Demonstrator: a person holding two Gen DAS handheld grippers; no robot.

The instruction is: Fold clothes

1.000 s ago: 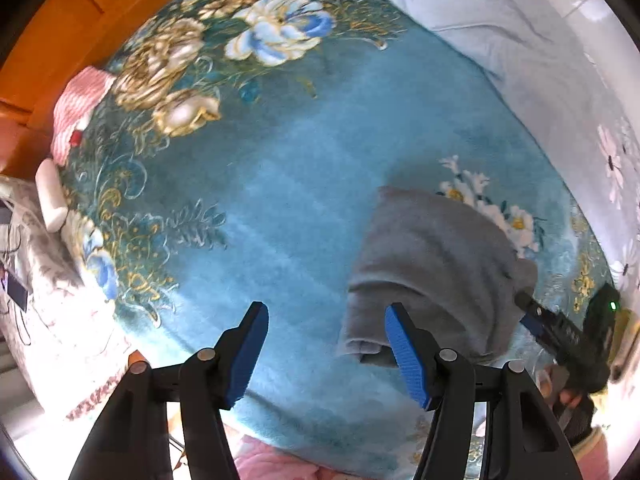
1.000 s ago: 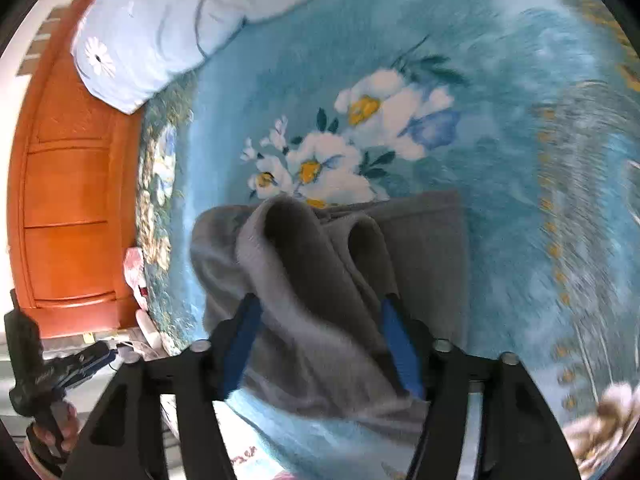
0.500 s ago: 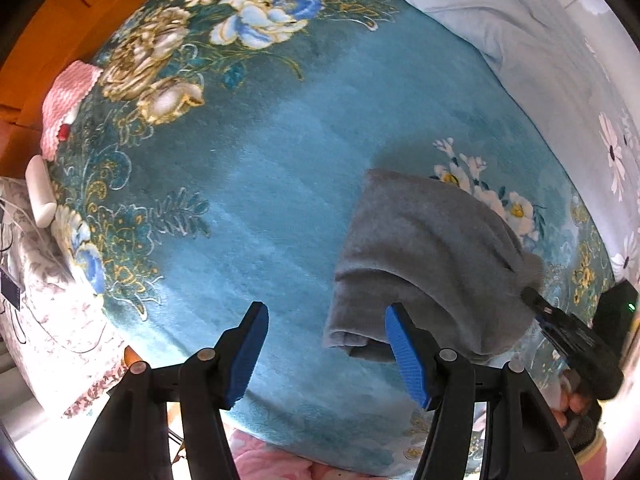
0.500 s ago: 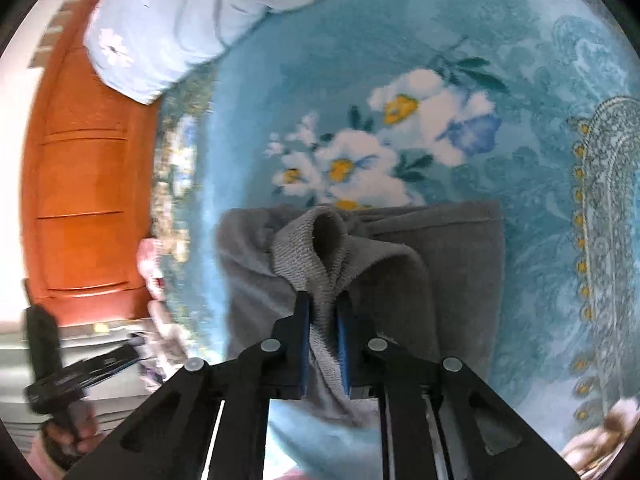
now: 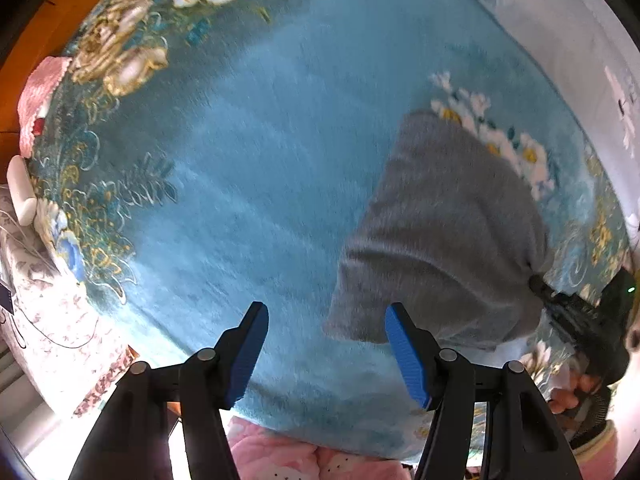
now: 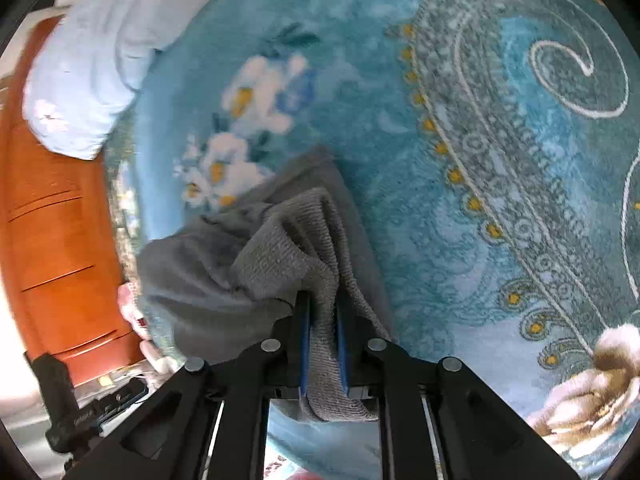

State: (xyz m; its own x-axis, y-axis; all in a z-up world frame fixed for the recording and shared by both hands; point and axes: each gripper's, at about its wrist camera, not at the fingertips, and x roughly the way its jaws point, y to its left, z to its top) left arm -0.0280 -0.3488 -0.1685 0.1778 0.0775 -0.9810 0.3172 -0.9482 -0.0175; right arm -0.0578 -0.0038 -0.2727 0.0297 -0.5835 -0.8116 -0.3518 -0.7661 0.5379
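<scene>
The right gripper (image 6: pixel 322 344) has just pinched shut on the soft grey knitted cloth (image 6: pixel 280 248), lifting its edge. The left gripper (image 5: pixel 326 354) waits wide open and empty, so folding can start.

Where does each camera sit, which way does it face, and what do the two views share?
Left wrist: on the left gripper, open above the blue floral blanket; the person's hand holds the right gripper at the edge.
Right wrist: on the right gripper, shut on the grey garment, facing the orange headboard.
Shared: garment, blanket, pale pillow.
</scene>
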